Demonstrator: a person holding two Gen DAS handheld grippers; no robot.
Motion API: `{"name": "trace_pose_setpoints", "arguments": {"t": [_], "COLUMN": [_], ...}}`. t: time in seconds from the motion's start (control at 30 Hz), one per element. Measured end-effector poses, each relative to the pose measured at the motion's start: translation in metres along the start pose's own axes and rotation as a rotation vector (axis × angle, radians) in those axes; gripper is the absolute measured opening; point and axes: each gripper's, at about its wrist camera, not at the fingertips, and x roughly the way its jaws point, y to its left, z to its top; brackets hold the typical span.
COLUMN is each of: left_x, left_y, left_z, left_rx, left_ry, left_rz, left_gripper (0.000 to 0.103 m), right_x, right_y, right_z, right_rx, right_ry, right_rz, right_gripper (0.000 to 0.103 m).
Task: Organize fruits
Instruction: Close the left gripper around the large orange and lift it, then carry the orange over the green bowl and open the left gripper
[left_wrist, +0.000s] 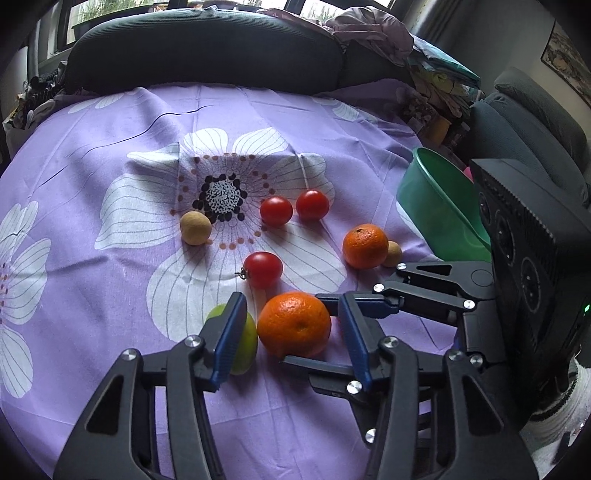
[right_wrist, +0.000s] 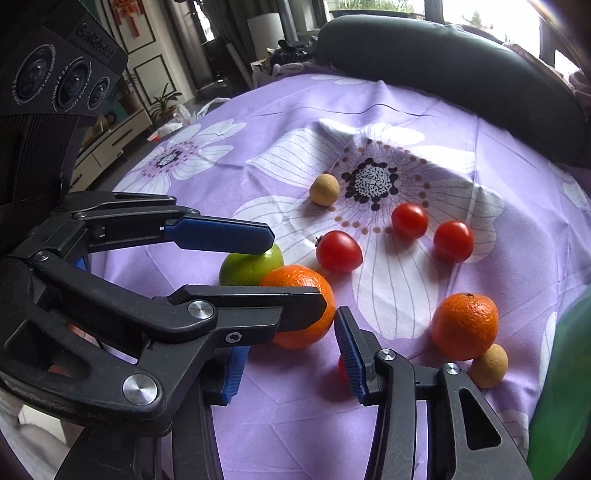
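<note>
Fruits lie on a purple flowered cloth (left_wrist: 110, 155). My left gripper (left_wrist: 291, 325) is open, its fingers on either side of a large orange (left_wrist: 293, 324), not touching it; the orange also shows in the right wrist view (right_wrist: 299, 284). A green fruit (left_wrist: 245, 343) sits just outside the left finger. My right gripper (right_wrist: 291, 354) is open, close by the same orange. A second orange (left_wrist: 365, 245), three red tomatoes (left_wrist: 263, 268) (left_wrist: 276, 210) (left_wrist: 312, 205) and two tan round fruits (left_wrist: 195, 228) (left_wrist: 392, 253) lie further out.
A green bowl (left_wrist: 436, 206) stands tilted at the right edge of the cloth. A dark padded chair back (left_wrist: 207, 48) rises behind the table. Piled cloth and clutter (left_wrist: 424, 74) sit at the back right.
</note>
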Motion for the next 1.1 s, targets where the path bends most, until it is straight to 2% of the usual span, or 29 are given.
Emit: {"name": "trace_pose_setpoints", "arguments": {"t": [0.07, 0.1, 0.17, 0.23, 0.4, 0.57, 0.83, 1.1], "left_x": [0.002, 0.004, 0.007, 0.008, 0.002, -0.008, -0.012, 0.012], "left_y": [-0.002, -0.004, -0.002, 0.000, -0.007, -0.027, -0.079, -0.144], "left_z": [0.000, -0.001, -0.001, -0.001, -0.002, 0.008, 0.039, 0.074], "left_rx": [0.022, 0.034, 0.033, 0.024, 0.030, 0.067, 0.183, 0.328], "left_ry": [0.016, 0.029, 0.052, 0.062, 0.049, 0.017, -0.048, -0.079], "left_rz": [0.002, 0.000, -0.014, -0.011, -0.013, -0.024, -0.074, -0.161], "left_gripper": [0.050, 0.043, 0.044, 0.038, 0.040, 0.040, 0.040, 0.040], "right_x": [0.000, 0.001, 0.001, 0.001, -0.007, -0.023, -0.079, -0.132], "right_y": [-0.002, -0.002, -0.002, -0.001, -0.002, -0.001, -0.019, -0.060], "right_z": [-0.001, -0.001, -0.002, -0.004, -0.008, -0.010, -0.018, -0.037], "right_rx": [0.008, 0.013, 0.012, 0.007, 0.024, 0.026, 0.058, 0.140], "right_ry": [-0.005, -0.008, -0.017, -0.028, -0.051, -0.096, -0.199, -0.282], "right_rz": [0.010, 0.015, 0.020, 0.016, 0.028, -0.001, -0.113, -0.271], "right_gripper": [0.047, 0.046, 0.045, 0.044, 0.044, 0.044, 0.044, 0.044]}}
